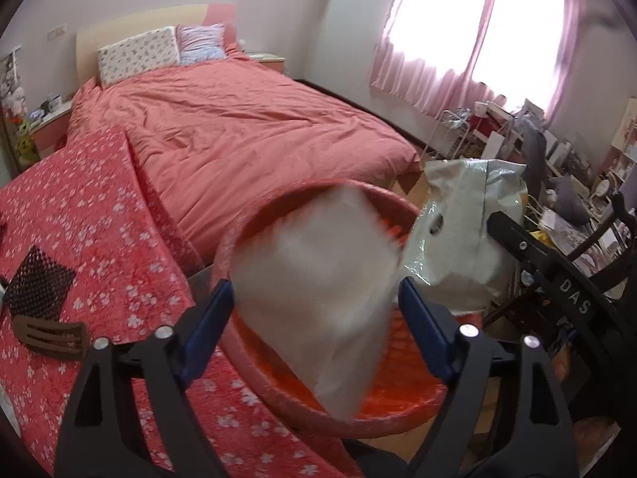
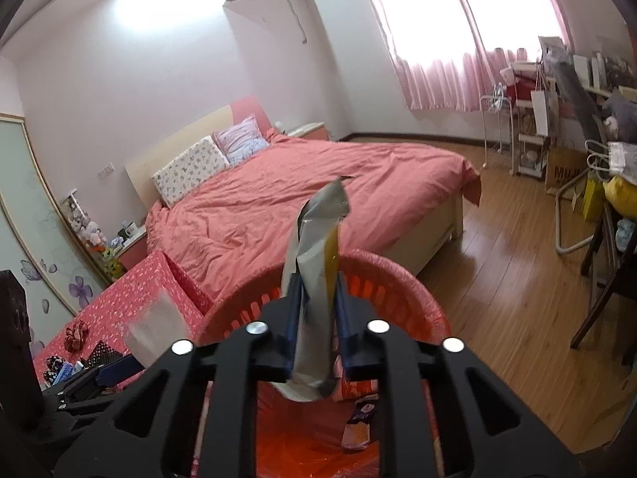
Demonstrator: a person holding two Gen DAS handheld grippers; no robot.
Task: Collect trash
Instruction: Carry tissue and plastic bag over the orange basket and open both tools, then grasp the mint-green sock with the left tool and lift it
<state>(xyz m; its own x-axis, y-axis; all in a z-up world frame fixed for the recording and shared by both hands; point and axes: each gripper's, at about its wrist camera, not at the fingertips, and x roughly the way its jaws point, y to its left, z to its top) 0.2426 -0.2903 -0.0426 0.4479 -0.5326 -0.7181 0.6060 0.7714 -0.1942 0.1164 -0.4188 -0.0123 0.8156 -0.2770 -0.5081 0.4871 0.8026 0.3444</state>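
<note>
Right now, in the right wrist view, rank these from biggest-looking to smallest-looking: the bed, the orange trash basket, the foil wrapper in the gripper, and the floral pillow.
1. bed, largest by far.
2. orange trash basket, though nearness to the camera inflates it.
3. and 4. foil wrapper and floral pillow look alike; the wrapper sits much nearer, so I won't rank them.

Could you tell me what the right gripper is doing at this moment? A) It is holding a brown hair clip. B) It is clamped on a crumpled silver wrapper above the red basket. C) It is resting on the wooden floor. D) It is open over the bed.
B: in the right wrist view the right gripper has its blue pads pressed on a crumpled silver wrapper, with the red basket directly below it.
</note>
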